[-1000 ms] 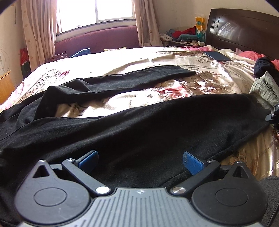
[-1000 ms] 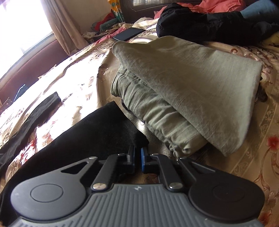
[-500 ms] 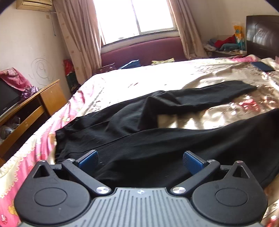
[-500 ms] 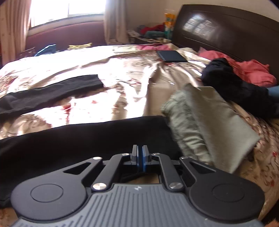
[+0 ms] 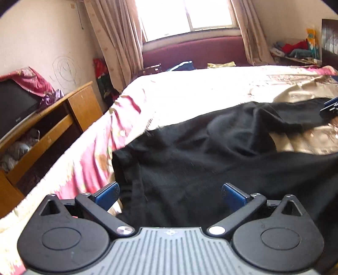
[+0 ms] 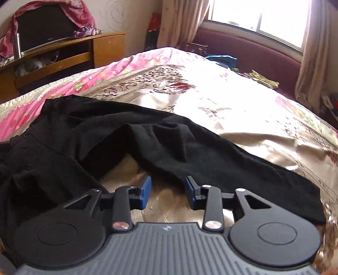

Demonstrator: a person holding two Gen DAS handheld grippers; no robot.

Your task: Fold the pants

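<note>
Black pants [image 5: 200, 165] lie spread on the floral bed cover [image 5: 200, 91], the waist end near the bed's left edge. My left gripper [image 5: 170, 195] hovers just above the waist area, open, with cloth under it but nothing between the blue pads [image 5: 107, 195]. In the right wrist view one leg of the pants [image 6: 169, 143] runs from the left to a hem at the right. My right gripper [image 6: 168, 193] sits just in front of that leg, its jaws opening over bare bed cover [image 6: 232, 105] with nothing between them. The tip of the right gripper [image 5: 330, 106] shows at the far right of the left wrist view.
A wooden TV cabinet [image 5: 63, 118] with a dark screen [image 5: 14, 110] stands left of the bed, past a narrow gap. A purple bench [image 5: 194, 50] and curtained window [image 5: 186, 14] are beyond the far side. The bed drops off at its pink left edge [image 5: 88, 160].
Both views have swung left, from the headboard and the folded green garment to the pants' waist end. The right jaws, shut before, now stand apart. The left jaws stayed open.
</note>
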